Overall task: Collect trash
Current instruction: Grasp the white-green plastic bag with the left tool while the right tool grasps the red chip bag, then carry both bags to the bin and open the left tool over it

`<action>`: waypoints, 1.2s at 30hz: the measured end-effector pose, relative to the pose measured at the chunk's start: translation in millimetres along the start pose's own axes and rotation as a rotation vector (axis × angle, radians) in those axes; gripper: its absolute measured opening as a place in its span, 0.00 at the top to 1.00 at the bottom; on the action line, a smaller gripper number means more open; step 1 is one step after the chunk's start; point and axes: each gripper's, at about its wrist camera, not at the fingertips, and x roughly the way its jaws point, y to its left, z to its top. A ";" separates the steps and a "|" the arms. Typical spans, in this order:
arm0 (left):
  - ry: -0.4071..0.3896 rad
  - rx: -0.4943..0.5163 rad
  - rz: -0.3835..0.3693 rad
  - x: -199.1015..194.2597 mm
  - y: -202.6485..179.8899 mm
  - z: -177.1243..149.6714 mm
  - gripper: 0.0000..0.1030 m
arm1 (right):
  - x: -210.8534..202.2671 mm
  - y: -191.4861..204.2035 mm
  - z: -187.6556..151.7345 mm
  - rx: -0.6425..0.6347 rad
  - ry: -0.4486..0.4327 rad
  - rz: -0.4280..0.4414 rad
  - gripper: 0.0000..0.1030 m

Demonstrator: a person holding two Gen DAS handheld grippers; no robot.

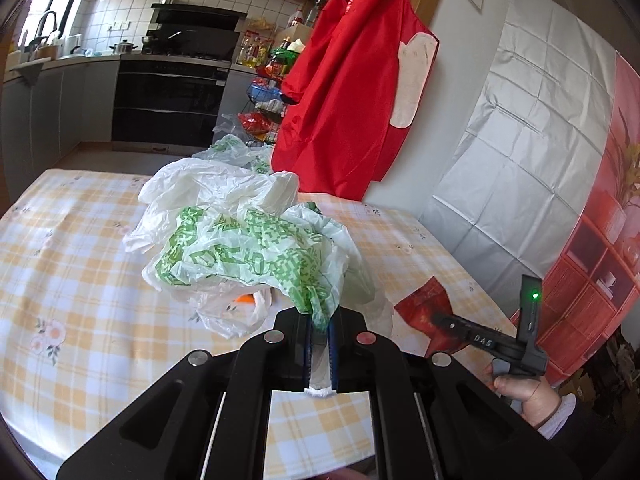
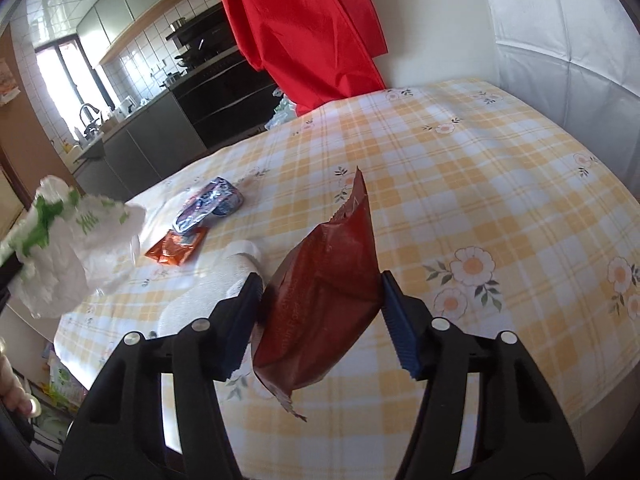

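Step in hand: The right gripper (image 2: 320,316) goes for the red snack bag (image 2: 324,280). I think the next good move is a slow, even squeeze on the fat middle of the bag.
How to do it well: Keep the bag in the middle of the gap. Close on its belly, not on the thin torn corner near the camera. The bag is puffy and slippery, so a hard, fast pinch could make it pop out sideways.
Right jaws: They stand apart with the red snack bag between them. The left pad sits just beside the bag's edge. The right pad looks to be at the other edge, but I cannot tell if it presses yet.
Where the red bag lies: It is on the checked tablecloth (image 2: 500,184), tilted, with its long pointed end aimed away from the gripper.
Left jaws: The left gripper (image 1: 320,332) is pinched tight on the twisted end of the green and white plastic bag (image 1: 248,248). The bag hangs up off the table and bunches out in front.
Other trash: A blue wrapper (image 2: 212,200) and an orange wrapper (image 2: 178,248) lie on the cloth, well apart from the right gripper. A white paper wad (image 2: 208,292) sits just left of it.
Watch out: The hanging plastic bag could swing over the small wrappers.
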 end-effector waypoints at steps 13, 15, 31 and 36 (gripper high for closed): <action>-0.016 0.007 0.027 -79.0 2.7 -38.7 0.94 | -64.5 55.1 -31.1 -0.015 -0.056 0.097 0.42; -0.015 0.016 0.027 -88.9 -0.1 -45.1 0.94 | -75.1 65.2 -36.5 -0.027 -0.064 0.107 0.42; 0.034 0.019 0.017 -140.3 -9.5 -97.9 0.94 | -146.7 112.6 -64.2 -0.115 -0.117 0.154 0.42; 0.063 0.047 0.006 -147.0 -20.2 -110.0 0.94 | -170.4 120.7 -68.3 -0.147 -0.142 0.159 0.42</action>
